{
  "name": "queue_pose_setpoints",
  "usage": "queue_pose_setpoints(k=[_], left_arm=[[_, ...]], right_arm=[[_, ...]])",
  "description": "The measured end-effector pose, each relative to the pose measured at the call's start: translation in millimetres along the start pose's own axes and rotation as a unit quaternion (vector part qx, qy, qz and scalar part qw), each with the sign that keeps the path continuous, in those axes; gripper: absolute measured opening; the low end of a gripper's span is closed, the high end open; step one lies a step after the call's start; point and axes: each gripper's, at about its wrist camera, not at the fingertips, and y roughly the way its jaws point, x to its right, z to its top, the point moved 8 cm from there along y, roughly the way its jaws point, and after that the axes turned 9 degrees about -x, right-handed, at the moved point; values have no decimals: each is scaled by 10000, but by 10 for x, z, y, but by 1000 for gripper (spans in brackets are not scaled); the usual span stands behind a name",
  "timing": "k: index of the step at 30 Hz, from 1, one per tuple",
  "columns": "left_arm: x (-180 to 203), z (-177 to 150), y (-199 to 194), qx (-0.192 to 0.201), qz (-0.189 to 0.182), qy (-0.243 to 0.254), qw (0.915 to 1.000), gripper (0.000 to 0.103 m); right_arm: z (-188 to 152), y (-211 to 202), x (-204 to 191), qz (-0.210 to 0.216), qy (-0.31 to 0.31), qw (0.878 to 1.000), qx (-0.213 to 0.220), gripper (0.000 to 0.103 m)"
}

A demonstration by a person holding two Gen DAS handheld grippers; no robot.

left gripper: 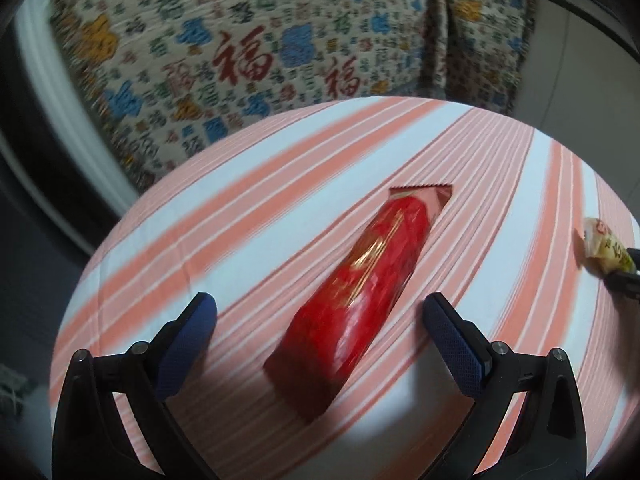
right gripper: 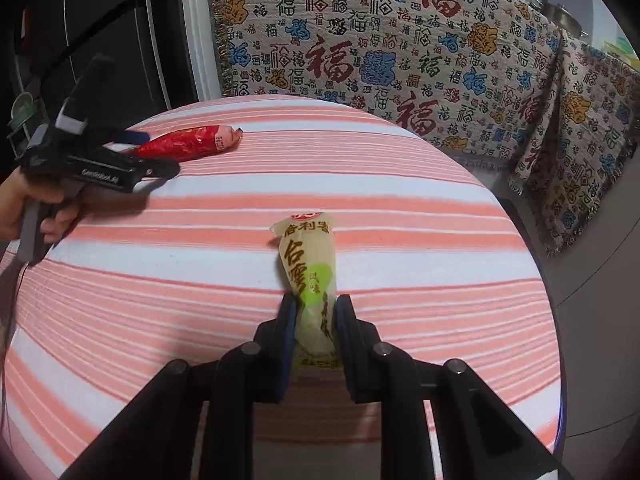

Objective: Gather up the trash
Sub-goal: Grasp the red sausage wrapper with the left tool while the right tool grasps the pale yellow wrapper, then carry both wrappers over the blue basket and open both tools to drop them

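A long red wrapper (left gripper: pixel 360 280) lies on the pink-and-white striped tablecloth (left gripper: pixel 192 232). My left gripper (left gripper: pixel 320 301) is open, with a blue pad on each side of the wrapper's near end and clear of it. In the right wrist view the same red wrapper (right gripper: pixel 188 144) lies at the far left, with the left gripper (right gripper: pixel 154 152) over its end. My right gripper (right gripper: pixel 316 304) is shut on a pale yellow snack wrapper (right gripper: pixel 308 256) with green print, whose far end points away from me. That yellow wrapper (left gripper: pixel 604 248) also shows at the right edge of the left wrist view.
A patterned blanket (right gripper: pixel 400 40) with red and blue characters hangs behind the round table (right gripper: pixel 400 184). A hand (right gripper: pixel 12 208) holds the left gripper's handle at the left edge. Grey floor (right gripper: pixel 592 320) lies to the right and a dark appliance (right gripper: pixel 100 20) at the far left.
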Motion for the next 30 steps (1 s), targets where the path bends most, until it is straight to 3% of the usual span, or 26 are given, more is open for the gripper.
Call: queue_pose_setpoints(k=[2, 4, 6, 7, 8, 15, 23, 30], left_arm=[[75, 15, 0, 5, -88, 82, 9999, 99], [152, 27, -24, 51, -440, 73, 9990, 76], [205, 40, -62, 113, -543, -39, 9985, 32], [239, 35, -81, 116, -567, -77, 9983, 21], [255, 25, -97, 107, -529, -173, 9984, 18], [712, -162, -427, 192, -476, -481, 9975, 13], [1866, -9, -1035, 493, -1232, -381, 9904, 12], [3231, 324, -1398, 591, -2086, 24, 9762, 12]], right_arm=[[-4, 2, 35, 60, 4, 10000, 0, 20], [-8, -2, 52, 113, 8, 9999, 3, 20], [-15, -5, 57, 145, -11, 9999, 4, 19], [-41, -22, 63, 216, 14, 9998, 7, 19], [-62, -33, 77, 286, 51, 9996, 8, 19], [-282, -222, 458, 614, 516, 9968, -19, 18], [-620, -647, 1148, 545, 1017, 9933, 72, 17], [-1026, -1140, 2180, -8, 1618, 9865, 236, 17]])
